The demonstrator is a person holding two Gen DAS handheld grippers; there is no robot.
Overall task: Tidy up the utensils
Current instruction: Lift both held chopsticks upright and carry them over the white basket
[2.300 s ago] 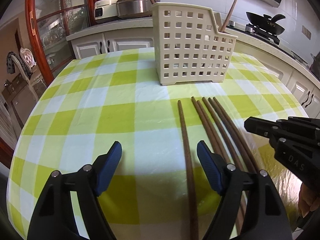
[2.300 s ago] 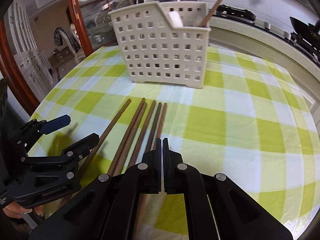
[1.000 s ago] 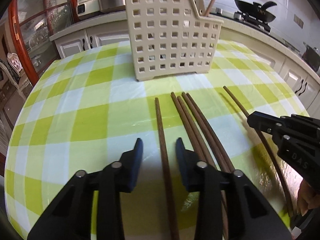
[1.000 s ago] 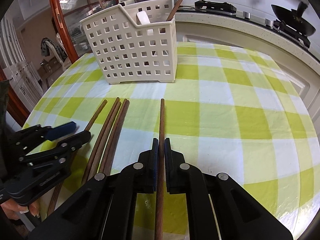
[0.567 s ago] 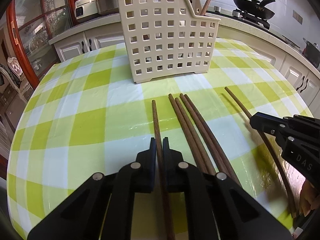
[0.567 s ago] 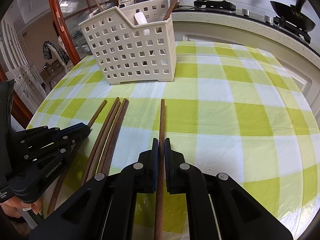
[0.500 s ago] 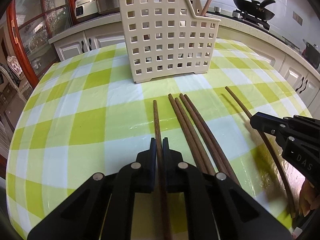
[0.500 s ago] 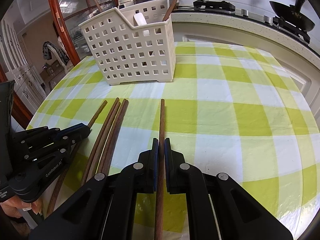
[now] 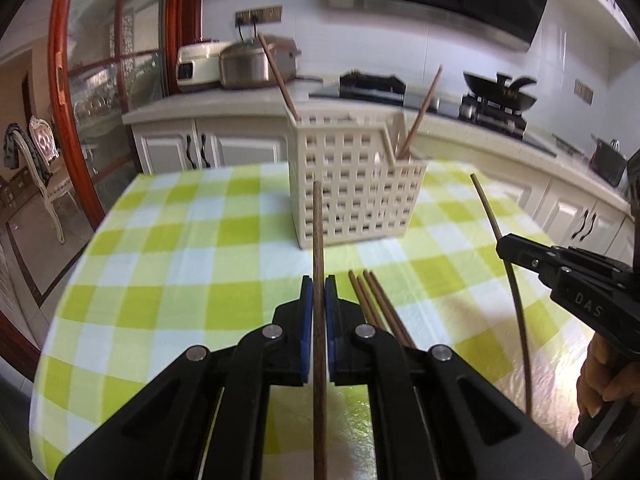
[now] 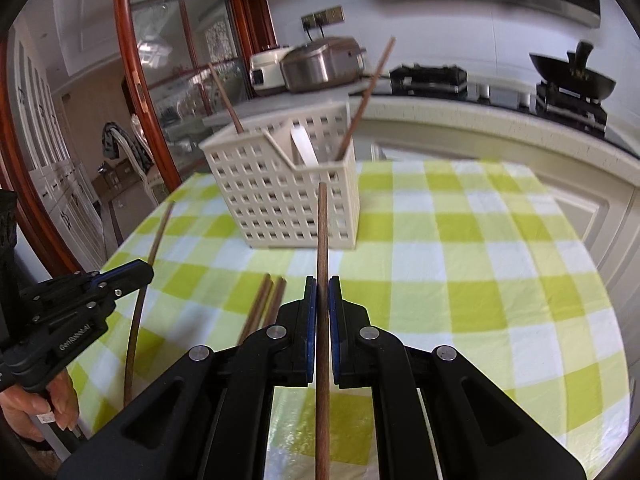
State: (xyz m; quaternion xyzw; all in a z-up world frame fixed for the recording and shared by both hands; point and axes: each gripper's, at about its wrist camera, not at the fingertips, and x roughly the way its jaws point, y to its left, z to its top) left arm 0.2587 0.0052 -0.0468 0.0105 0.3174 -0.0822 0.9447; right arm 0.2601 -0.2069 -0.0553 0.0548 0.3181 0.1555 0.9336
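Left gripper [image 9: 319, 292] clenched on one brown chopstick [image 9: 318, 240], lifted above checked tablecloth [image 9: 168, 280]. Right gripper [image 10: 322, 292] likewise clamps second chopstick [image 10: 322, 240]. Three loose chopsticks [image 9: 372, 300] lie on cloth between grippers. Beyond, cream perforated basket [image 9: 356, 196] holds two upright leaning chopsticks [image 10: 362, 108] and white utensil [image 10: 303, 148].

1. My right gripper [image 10: 319, 292] is clamped on a brown chopstick [image 10: 321, 240] that points ahead toward the basket [image 10: 280, 196].
2. The cream slotted basket stands on the green checked tablecloth [image 10: 480, 264], with two chopsticks [image 10: 366, 92] leaning out of it and a white utensil [image 10: 304, 148] inside.
3. Three loose chopsticks [image 10: 266, 300] lie together on the cloth, left of my fingers.
4. At far left, my left gripper [image 10: 140, 272] grips another chopstick [image 10: 154, 240], raised above the cloth.
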